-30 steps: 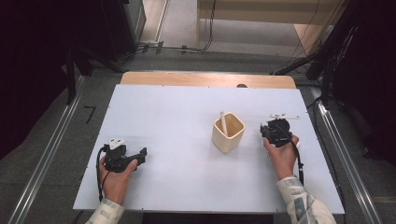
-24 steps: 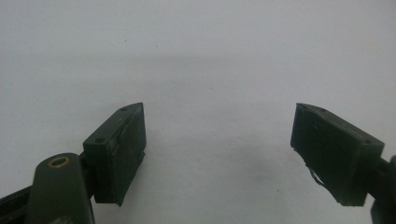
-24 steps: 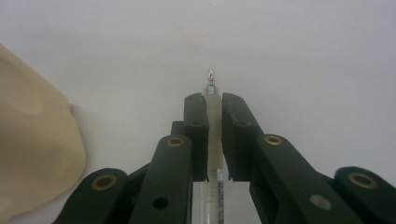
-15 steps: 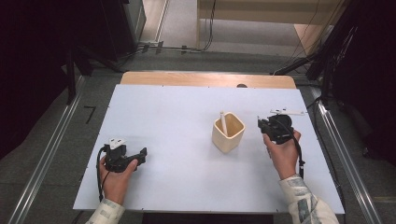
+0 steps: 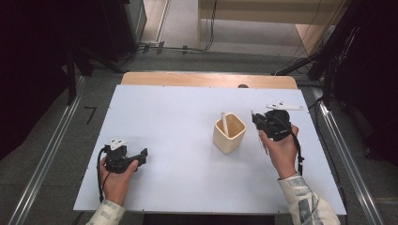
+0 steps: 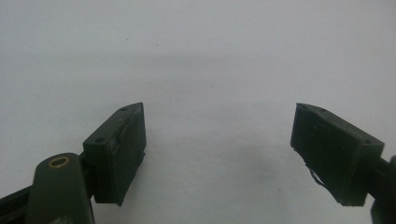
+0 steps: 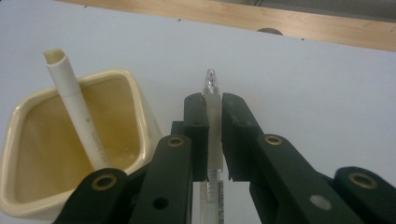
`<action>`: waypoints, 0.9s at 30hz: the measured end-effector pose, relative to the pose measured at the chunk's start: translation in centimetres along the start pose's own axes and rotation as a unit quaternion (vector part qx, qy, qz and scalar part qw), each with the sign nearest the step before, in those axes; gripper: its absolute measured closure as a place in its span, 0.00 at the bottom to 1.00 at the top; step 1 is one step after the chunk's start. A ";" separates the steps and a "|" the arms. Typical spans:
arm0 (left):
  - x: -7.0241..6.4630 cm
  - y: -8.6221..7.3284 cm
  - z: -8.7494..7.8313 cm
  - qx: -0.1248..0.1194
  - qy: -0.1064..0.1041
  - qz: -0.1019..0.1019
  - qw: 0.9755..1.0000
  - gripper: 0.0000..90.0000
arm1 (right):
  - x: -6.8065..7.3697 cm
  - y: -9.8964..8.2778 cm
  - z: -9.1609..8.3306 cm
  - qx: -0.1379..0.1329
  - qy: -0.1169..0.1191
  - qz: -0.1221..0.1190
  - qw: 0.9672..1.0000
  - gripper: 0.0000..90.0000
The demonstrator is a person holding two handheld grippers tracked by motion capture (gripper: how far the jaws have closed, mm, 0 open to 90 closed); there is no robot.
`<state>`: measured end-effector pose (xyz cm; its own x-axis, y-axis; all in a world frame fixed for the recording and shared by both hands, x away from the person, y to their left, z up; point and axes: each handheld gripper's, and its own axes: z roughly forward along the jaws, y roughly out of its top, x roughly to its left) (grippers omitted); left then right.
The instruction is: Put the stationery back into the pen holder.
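Right gripper [image 7: 214,135] was pinching a clear-barrelled pen [image 7: 212,100], jaws pressed tight on both sides of the barrel. The pen's tip stuck out past the jaw ends toward 12 o'clock in the right gripper view; the rest of the barrel ran back between the jaws toward the bottom edge. In the high view the right gripper [image 5: 257,123] sat at roughly 3 o'clock from the cup [image 5: 229,133], just beside it and not touching, with the pen [image 5: 264,146] hanging below the hand toward 6 o'clock.

The cup was cream-coloured, square-mouthed, standing upright on the white table [image 5: 178,108]. A white pen [image 7: 77,107] leaned inside it, upper end tilted toward 11 o'clock in the right gripper view and resting against the near wall of the cup [image 7: 140,107].

Left gripper [image 6: 219,149] had its jaws spread wide, with bare table surface between them. In the high view the left gripper [image 5: 143,155] lay at about 8 o'clock from the cup, well apart, low over the table.

Wooden strip [image 5: 206,79] ran along the table's far edge.
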<state>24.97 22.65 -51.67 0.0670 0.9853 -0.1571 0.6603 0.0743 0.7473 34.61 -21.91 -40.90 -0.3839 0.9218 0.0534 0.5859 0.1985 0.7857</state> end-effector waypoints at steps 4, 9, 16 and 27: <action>0.1 0.0 0.0 0.001 0.000 0.001 1.000 0.21 | 0.5 0.6 -0.1 -0.002 0.012 -0.002 1.000 0.88; 0.1 0.0 0.0 0.000 0.001 -0.003 1.000 0.21 | 1.2 1.4 -0.2 -0.009 0.026 -0.005 1.000 0.88; 0.1 0.0 0.0 -0.002 0.000 -0.004 1.000 0.21 | 2.4 2.6 0.0 -0.010 0.039 -0.013 0.999 0.88; 0.2 0.0 0.0 -0.002 0.000 -0.005 1.000 0.21 | 4.0 4.3 0.9 -0.009 0.054 -0.024 0.998 0.88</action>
<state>24.93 22.83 -51.68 0.0613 0.9845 -0.1645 0.6579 0.0841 0.7484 36.25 -17.09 -37.82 -0.4866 0.8698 0.0821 0.5531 0.2340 0.7996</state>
